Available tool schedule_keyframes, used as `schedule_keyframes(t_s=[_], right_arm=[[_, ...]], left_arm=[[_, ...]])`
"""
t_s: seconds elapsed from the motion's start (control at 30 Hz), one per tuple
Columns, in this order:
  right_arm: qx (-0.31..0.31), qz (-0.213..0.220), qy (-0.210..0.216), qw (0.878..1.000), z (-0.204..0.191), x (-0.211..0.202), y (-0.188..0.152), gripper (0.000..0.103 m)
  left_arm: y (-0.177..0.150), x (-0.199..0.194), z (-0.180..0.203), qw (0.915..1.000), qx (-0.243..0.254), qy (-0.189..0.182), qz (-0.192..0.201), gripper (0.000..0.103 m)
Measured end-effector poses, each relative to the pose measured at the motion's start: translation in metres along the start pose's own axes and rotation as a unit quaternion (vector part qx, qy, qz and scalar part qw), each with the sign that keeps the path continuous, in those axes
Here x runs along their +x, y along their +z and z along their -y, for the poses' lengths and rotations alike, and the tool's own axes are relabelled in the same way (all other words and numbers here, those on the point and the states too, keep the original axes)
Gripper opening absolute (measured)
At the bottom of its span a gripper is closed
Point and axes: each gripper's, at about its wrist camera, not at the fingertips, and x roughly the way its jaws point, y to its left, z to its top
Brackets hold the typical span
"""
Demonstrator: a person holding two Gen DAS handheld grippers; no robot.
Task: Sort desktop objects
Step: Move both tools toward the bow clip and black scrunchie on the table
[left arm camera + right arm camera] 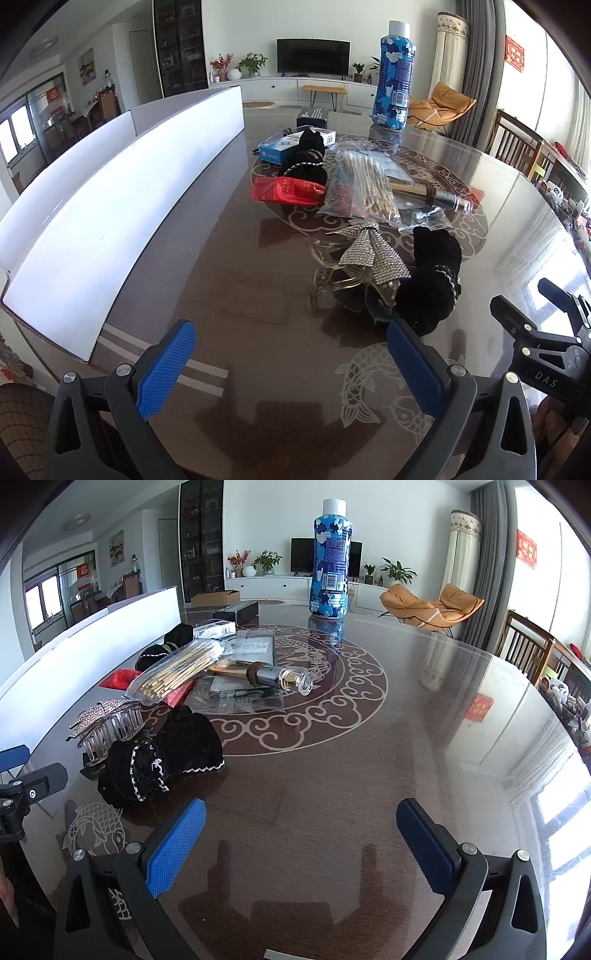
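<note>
A pile of small items lies on the dark glass-topped table [229,280]. Nearest me are a black velvet bow [432,280] [166,760] and a rhinestone bow hair claw [365,254] [103,723]. Behind them lie a clear bag of wooden sticks [365,184] [181,668], a red packet [288,190], a second black bow [308,162] and a small glass bottle [280,677]. A tall blue camouflage bottle [393,74] [330,561] stands upright at the back. My left gripper [291,354] is open over bare table short of the bow. My right gripper [301,834] is open over bare table right of the pile.
A white cardboard box wall [110,206] [92,642] runs along the table's left side. A blue-and-white carton [280,146] and a black box [314,116] sit behind the pile. Wooden chairs [532,646] stand at the right edge. The right gripper's body [546,350] shows in the left wrist view.
</note>
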Motion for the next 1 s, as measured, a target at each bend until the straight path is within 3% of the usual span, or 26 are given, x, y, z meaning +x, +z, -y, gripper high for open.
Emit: schedule_keyframes(t_s=[1.0], right_arm=[[-0.001, -0.003, 0.000, 1.000, -0.0015, 0.0006, 0.0002, 0.103]], left_arm=[[-0.0063, -0.0019, -0.0004, 0.9999, 0.008, -0.003, -0.009, 0.103]])
